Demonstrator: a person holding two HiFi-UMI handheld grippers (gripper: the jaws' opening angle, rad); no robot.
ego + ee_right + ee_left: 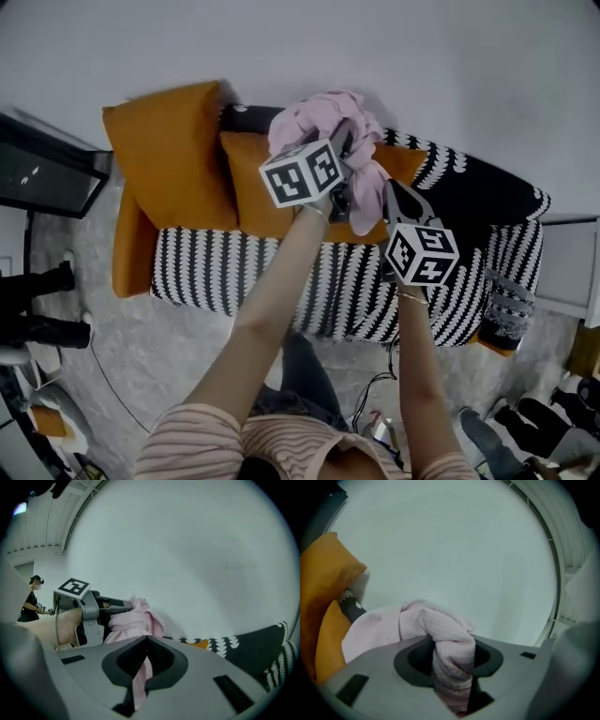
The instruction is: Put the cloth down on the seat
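The left gripper's (451, 667) jaws stand partly apart, clamped on a thick twist of the pink cloth (436, 620). The right gripper's (142, 670) jaws are nearly together, pinching a thin strip of it. The cloth is bunched in the air between them, over the sofa (216, 267) and its orange cushions (173, 155). In the head view, the marker cubes hide the jaws.

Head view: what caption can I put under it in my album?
Left gripper and right gripper hold a pink cloth above a patterned sofa with orange cushions.
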